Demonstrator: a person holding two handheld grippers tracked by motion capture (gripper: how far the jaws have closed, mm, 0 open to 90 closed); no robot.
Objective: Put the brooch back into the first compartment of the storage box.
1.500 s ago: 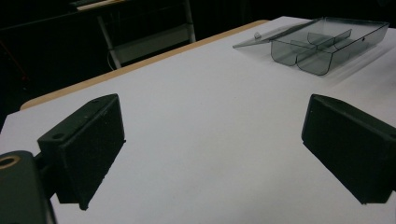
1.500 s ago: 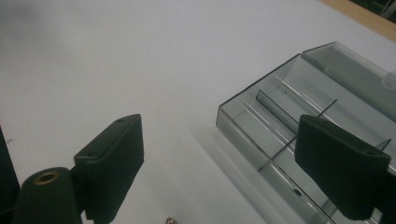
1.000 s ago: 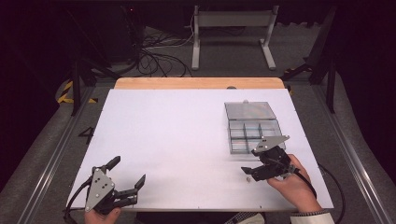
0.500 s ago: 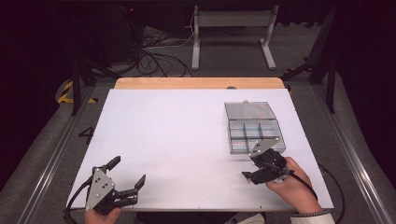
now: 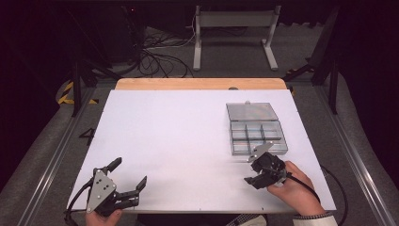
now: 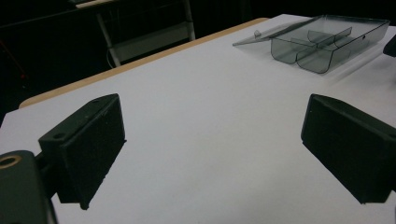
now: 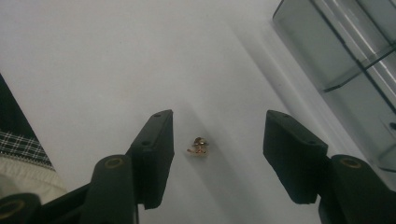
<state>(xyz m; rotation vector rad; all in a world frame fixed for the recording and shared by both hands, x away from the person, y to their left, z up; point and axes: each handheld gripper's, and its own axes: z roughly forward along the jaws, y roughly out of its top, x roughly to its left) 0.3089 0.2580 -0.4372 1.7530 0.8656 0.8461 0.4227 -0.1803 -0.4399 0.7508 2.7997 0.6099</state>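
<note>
We see 1 clear grey plastic compartment box (image 5: pixel 256 132) with its lid open, on the far right of the white table (image 5: pixel 179 141). Just near of it, the right gripper (image 7: pixel 217 142) is spread wide around 1 small brass-coloured metal piece (image 7: pixel 199 145), untouched. The left gripper (image 5: pixel 127 176), near left, gapes empty.

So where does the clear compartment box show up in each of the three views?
High view: compartment box right of centre on the white table, lid open away from the person.
Left gripper view: top right, beyond the open tongs.
Right gripper view: top right corner.
Shared landmark: the white table.
</note>
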